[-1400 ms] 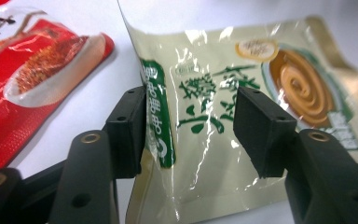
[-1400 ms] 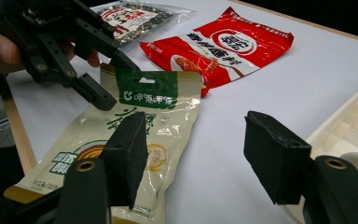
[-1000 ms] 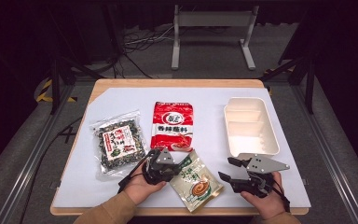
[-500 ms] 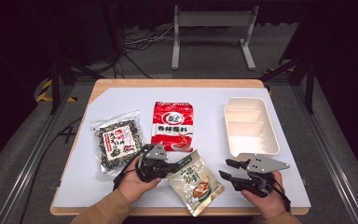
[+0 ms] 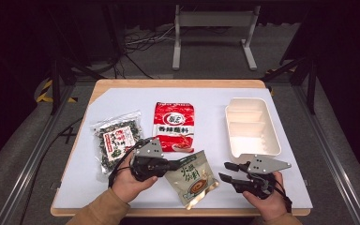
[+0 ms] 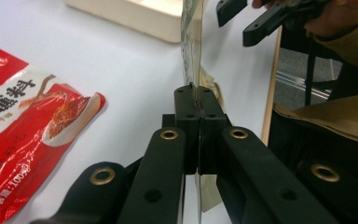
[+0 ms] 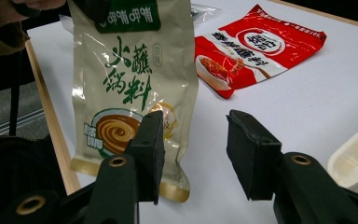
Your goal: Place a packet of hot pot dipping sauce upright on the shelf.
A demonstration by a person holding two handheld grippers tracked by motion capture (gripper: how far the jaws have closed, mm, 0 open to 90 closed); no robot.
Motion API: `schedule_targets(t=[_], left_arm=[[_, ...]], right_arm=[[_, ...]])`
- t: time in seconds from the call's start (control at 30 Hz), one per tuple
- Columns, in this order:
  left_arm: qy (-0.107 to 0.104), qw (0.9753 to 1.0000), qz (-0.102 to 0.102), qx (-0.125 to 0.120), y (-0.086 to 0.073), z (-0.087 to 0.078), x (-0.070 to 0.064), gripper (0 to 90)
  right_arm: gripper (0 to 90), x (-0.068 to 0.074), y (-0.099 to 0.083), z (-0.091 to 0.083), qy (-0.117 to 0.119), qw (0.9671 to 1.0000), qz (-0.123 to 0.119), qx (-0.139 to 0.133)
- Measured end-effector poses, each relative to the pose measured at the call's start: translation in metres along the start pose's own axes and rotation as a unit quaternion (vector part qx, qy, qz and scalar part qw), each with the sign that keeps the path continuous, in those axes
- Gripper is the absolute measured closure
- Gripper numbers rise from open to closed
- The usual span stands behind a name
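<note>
**High view: beige pouch pinched by the left tongs, right tongs waiting open**

High view, from left to right: at centre left of the frame a clear plastic packet of dark dried seaweed [image 5: 116, 142] lies flat on the white table [image 5: 122, 101]. Just right of it, in the lower middle, the left gripper [image 5: 171, 165] is clenched on the top edge of a beige foil sauce pouch with green lettering [image 5: 192, 178]. The left gripper view confirms this: its two black jaws are pressed together with the pouch's thin edge between them. Above the pouch, in the middle of the frame, lies a red seasoning packet [image 5: 174, 126]. Farther right stands a cream plastic compartment tray [image 5: 252, 127], and below it, at lower right, the right gripper [image 5: 226, 171] hovers with its jaws spread, holding nothing.

The pouch sits between the two grippers, its long axis running from the left gripper's pinch toward the table's near edge. In the right gripper view it stands nearly upright straight ahead of the open jaws, its lower part partly behind one jaw. The right gripper, near but apart from the pouch, would likely need to advance leftward to take hold of the free side.
</note>
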State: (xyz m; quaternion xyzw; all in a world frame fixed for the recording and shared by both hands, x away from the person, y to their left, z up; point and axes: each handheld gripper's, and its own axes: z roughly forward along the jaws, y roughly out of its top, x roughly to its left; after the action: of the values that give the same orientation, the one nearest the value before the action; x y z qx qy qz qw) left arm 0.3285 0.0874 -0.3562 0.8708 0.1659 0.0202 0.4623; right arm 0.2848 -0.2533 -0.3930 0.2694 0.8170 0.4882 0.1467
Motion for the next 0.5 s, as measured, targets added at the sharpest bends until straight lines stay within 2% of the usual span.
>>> schedule_targets(t=[0.1, 0.33, 0.5], left_arm=[[0.000, 0.9999, 0.009, -0.005, 0.007, -0.006, -0.002, 89.7], [0.011, 0.9990, 0.043, -0.009, 0.021, -0.016, -0.010, 89.7], [0.022, 0.9981, 0.056, -0.013, 0.024, -0.020, -0.013, 89.7]], right_arm=[[57.1, 0.001, 0.002, -0.001, 0.003, 1.0000, -0.001, -0.004], [53.3, 0.001, 0.014, -0.002, 0.007, 0.9998, -0.008, -0.016], [49.0, 0.004, 0.025, 0.004, 0.017, 0.9993, -0.028, -0.020]])
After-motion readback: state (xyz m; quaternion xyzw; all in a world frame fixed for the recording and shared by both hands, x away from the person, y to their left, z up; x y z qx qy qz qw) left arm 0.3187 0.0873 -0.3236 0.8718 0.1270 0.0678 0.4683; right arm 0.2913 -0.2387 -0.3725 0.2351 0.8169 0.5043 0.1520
